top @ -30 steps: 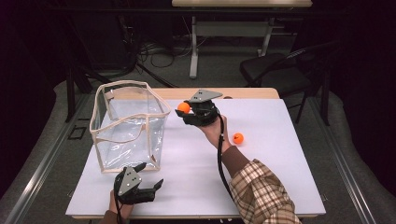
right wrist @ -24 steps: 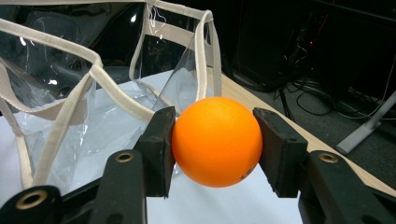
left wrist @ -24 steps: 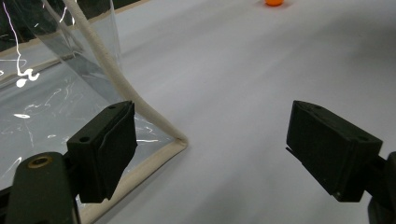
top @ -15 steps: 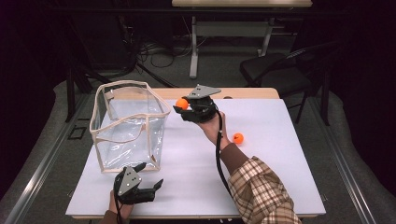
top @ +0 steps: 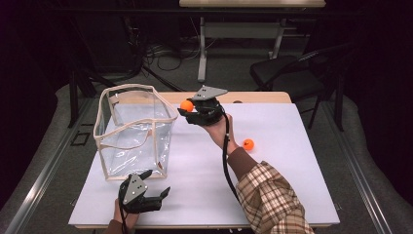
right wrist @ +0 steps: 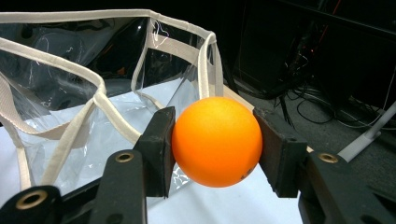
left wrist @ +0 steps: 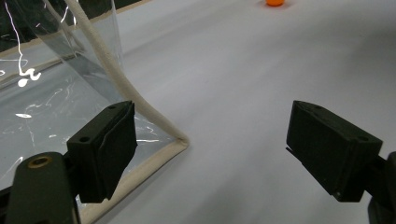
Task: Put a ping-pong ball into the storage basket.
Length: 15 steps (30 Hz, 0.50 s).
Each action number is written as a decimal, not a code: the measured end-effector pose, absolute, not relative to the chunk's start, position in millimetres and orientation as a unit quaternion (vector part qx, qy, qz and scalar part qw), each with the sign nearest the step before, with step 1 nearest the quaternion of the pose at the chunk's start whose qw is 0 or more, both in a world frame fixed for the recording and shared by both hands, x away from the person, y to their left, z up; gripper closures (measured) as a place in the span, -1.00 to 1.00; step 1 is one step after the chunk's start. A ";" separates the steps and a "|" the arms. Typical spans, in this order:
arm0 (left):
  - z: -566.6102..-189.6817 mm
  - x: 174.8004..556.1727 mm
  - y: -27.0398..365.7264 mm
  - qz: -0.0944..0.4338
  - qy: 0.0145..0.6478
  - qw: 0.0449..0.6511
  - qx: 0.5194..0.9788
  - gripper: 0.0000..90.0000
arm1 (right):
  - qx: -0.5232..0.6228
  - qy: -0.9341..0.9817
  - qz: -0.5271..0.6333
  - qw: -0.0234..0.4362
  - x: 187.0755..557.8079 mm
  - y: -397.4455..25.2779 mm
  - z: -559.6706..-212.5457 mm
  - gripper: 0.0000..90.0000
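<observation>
Right gripper view: right tool [right wrist: 212,147] clamped on orange ball [right wrist: 216,141], clear bag [right wrist: 93,93] behind, its base seemingly hidden.

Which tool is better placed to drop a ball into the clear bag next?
Right. The right tool already grips an orange ball just beside the clear bag rim. The left tool sits open and empty at the bag's near corner, far from the loose ball.
</observation>
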<state>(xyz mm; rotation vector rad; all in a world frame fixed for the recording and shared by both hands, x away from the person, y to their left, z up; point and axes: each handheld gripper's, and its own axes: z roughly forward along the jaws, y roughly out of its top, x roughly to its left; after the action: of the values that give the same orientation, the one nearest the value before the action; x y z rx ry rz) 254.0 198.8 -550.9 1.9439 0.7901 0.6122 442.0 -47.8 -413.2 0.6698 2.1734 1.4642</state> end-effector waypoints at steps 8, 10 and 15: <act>-550.8 254.2 199.0 0.248 0.321 0.460 0.790 -0.64 | 0.238 0.785 0.528 0.219 445.2 -43.7 -408.9 0.13; -550.8 254.2 199.1 0.248 0.321 0.460 0.790 -0.64 | 0.238 0.784 0.529 0.219 445.4 -43.4 -408.6 0.13; -550.8 254.2 198.9 0.248 0.320 0.460 0.790 -0.64 | 0.237 0.783 0.533 0.218 446.7 -41.7 -406.1 0.13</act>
<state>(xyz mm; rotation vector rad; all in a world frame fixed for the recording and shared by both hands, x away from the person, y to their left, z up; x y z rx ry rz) 254.2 198.9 -550.8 1.9461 0.7888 0.6097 446.7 -41.7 -406.1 0.6562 2.1668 1.4753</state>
